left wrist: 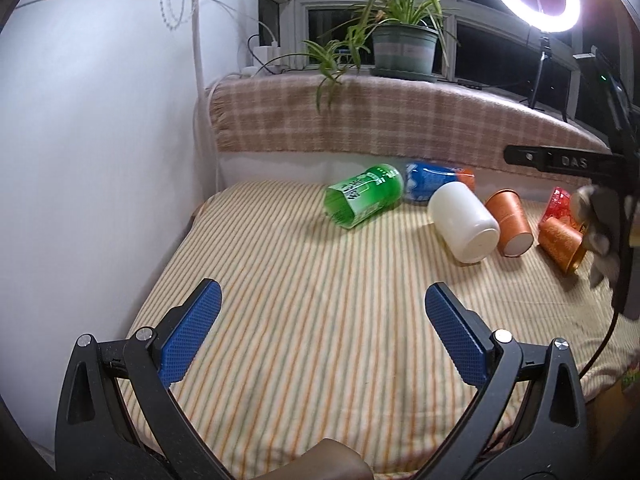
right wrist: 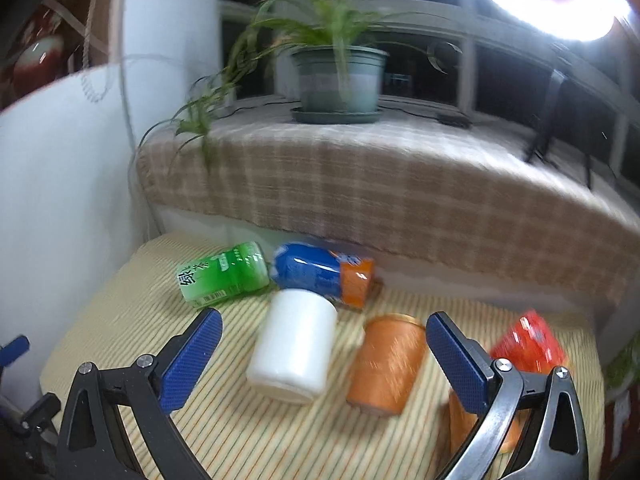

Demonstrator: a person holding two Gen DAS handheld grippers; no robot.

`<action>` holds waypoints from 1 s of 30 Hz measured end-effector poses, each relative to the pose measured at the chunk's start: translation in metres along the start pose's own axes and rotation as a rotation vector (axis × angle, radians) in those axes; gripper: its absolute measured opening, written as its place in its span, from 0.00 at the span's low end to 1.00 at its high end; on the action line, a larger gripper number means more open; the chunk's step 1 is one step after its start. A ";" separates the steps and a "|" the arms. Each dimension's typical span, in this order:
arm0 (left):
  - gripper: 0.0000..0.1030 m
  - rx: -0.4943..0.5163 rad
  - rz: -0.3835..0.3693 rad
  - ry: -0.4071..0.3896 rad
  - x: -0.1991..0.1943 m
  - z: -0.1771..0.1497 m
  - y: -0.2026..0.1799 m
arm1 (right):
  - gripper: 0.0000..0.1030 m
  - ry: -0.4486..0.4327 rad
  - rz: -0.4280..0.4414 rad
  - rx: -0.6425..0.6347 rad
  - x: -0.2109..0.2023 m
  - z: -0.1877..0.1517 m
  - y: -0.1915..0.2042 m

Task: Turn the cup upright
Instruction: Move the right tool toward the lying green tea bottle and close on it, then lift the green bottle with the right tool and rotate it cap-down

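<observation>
Right tool [right wrist: 324, 340] agape over white cup [right wrist: 294, 346], lying sideways

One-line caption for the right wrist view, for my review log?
Open right gripper above striped cloth, facing toppled white cup, orange cup, red cup, green and blue cups.

Cups [right wrist: 292, 348] lie on their sides on the mat [right wrist: 240, 432], plant [right wrist: 340, 80] on the ledge [right wrist: 380, 184] behind
</observation>
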State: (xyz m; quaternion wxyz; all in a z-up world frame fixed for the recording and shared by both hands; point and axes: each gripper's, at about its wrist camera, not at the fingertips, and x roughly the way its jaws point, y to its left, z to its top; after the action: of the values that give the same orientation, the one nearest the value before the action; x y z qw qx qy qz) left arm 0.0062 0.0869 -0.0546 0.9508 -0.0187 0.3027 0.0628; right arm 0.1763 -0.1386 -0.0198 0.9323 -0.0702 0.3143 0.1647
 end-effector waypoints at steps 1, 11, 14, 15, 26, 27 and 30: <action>1.00 -0.001 0.002 0.001 0.001 0.000 0.002 | 1.00 0.002 0.018 -0.035 0.005 0.004 0.005; 1.00 -0.035 0.034 0.028 0.008 -0.001 0.027 | 0.98 0.040 0.199 -0.512 0.056 0.033 0.080; 1.00 -0.049 0.047 0.044 0.015 -0.002 0.034 | 0.94 0.092 0.239 -0.628 0.080 0.033 0.097; 1.00 -0.053 0.050 0.049 0.017 -0.002 0.036 | 0.93 0.107 0.244 -0.664 0.087 0.033 0.101; 1.00 -0.104 0.091 0.093 0.040 -0.001 0.059 | 0.91 0.223 0.262 -1.069 0.152 0.019 0.145; 1.00 -0.106 0.093 0.098 0.043 -0.001 0.060 | 0.90 0.231 0.267 -1.091 0.156 0.017 0.147; 1.00 -0.112 0.099 0.113 0.050 -0.002 0.063 | 0.87 0.253 0.274 -1.173 0.170 0.013 0.156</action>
State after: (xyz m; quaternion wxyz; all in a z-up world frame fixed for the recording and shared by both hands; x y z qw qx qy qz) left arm 0.0378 0.1551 -0.0849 0.9254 -0.0605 0.3525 0.1252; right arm 0.2558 0.0547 -0.1172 0.6643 -0.5493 0.2856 0.4188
